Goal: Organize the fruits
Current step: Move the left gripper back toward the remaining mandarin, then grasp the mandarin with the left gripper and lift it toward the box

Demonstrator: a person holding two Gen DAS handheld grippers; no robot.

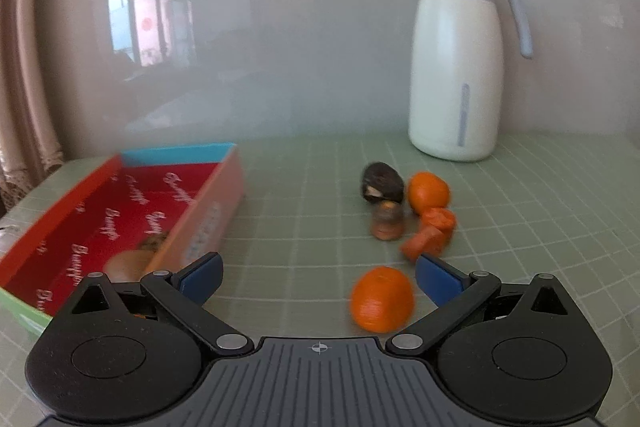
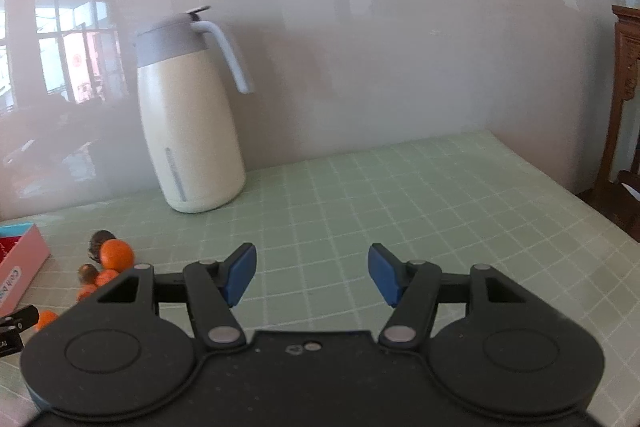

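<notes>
The left gripper (image 1: 318, 277) has its fingers spread wide and empty — an orange (image 1: 381, 299) lies just ahead between them. Beyond sit another orange (image 1: 428, 191), carrot pieces (image 1: 430, 235) and a dark fruit (image 1: 382, 182). The red box (image 1: 120, 215) lies to the left, a brownish fruit (image 1: 132, 263) inside. The right gripper (image 2: 312, 273) is also wide open over the green mat (image 2: 400, 195), near the jug (image 2: 190, 131).

Brownish fruit (image 1: 132, 261) in red box (image 1: 60, 223): blurred, part-hidden
</notes>
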